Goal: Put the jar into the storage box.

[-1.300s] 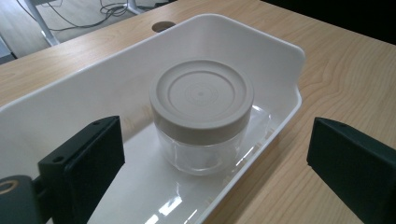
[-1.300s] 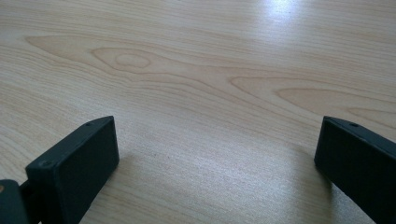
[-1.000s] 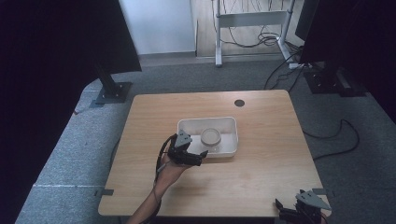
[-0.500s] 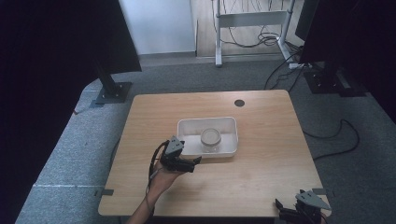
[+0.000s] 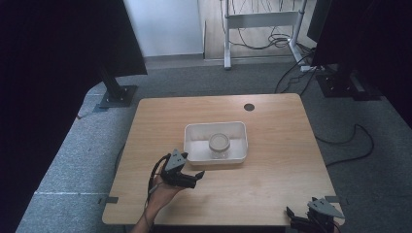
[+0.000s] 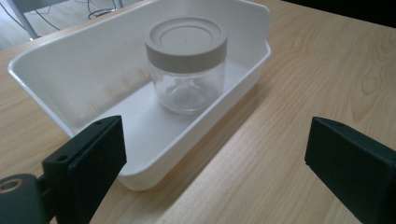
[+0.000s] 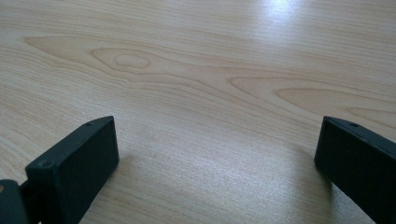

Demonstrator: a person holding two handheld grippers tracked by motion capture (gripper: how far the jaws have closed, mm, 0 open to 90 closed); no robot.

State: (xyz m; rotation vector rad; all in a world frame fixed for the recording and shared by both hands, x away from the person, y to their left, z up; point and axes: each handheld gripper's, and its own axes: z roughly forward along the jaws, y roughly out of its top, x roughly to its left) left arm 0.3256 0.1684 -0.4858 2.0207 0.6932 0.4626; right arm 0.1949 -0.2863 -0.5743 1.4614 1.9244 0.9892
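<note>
Jar [image 6: 187, 65] upright in the white tray [image 6: 84, 60]: we retreat empty.
Left gripper [image 5: 187, 178] just beside the tray, jaws spread; we lift clear without nudging its wall.

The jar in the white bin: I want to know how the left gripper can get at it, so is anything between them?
Yes. The white bin's near wall stands between the open left gripper and the jar, which sits upright inside with its lid on. Above the wall, nothing visible blocks the way.
</note>
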